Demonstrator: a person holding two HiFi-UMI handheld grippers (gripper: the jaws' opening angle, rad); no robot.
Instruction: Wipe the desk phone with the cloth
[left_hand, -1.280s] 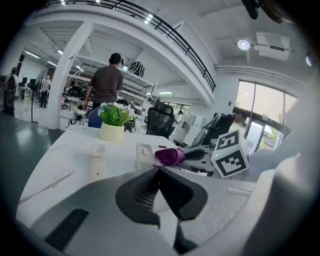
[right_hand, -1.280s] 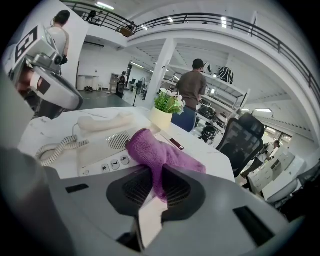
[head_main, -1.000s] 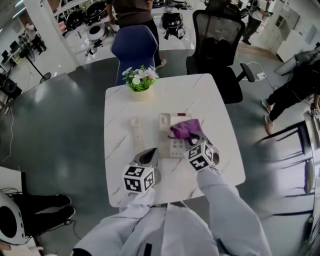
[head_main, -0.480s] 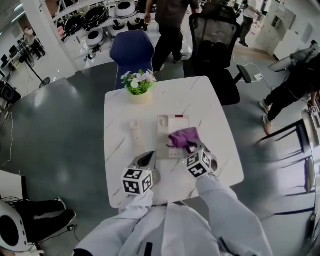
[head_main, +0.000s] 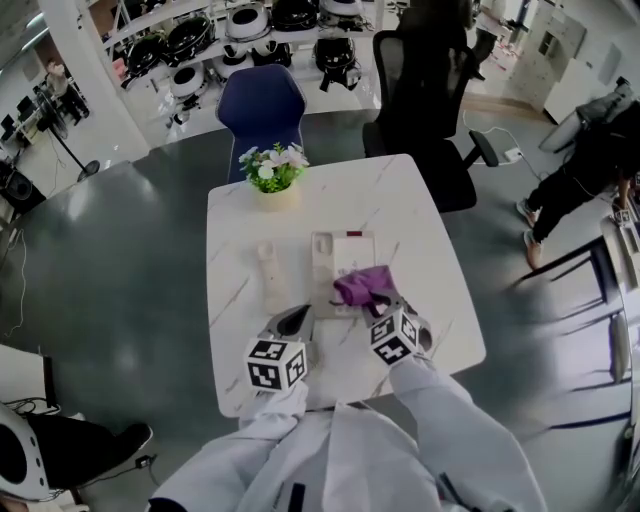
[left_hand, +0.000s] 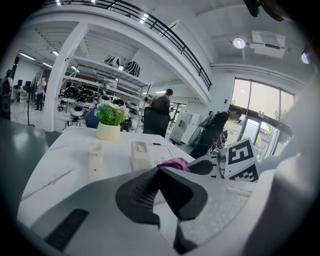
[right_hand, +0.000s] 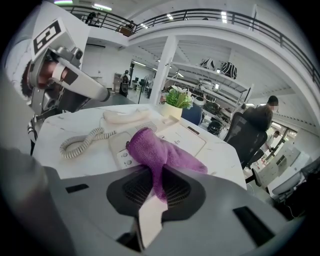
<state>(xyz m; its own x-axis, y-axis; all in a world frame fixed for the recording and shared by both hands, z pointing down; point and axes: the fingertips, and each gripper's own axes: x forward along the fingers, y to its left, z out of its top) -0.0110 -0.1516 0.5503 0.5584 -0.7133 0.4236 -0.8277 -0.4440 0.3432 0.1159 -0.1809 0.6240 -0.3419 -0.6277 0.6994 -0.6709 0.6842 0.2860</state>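
A cream desk phone base (head_main: 339, 262) (right_hand: 177, 138) lies on the white marble table (head_main: 410, 215). Its handset (head_main: 267, 266) (left_hand: 94, 156) lies off the cradle to the left, joined by a coiled cord (right_hand: 80, 142). My right gripper (head_main: 385, 306) (right_hand: 159, 187) is shut on a purple cloth (head_main: 361, 285) (right_hand: 155, 156), which drapes over the near keypad end of the phone. My left gripper (head_main: 295, 321) (left_hand: 159, 170) hovers at the phone's near left corner, shut with nothing between its jaws.
A potted flower plant (head_main: 270, 170) stands at the table's far edge. A blue chair (head_main: 262, 105) and a black office chair (head_main: 420, 90) stand beyond the table. A person (head_main: 590, 150) is at the right of the room.
The right gripper has drawn the purple cloth toward me along the phone, from its middle to the near keypad end. The left gripper has stayed put. A person behind the table has walked off.
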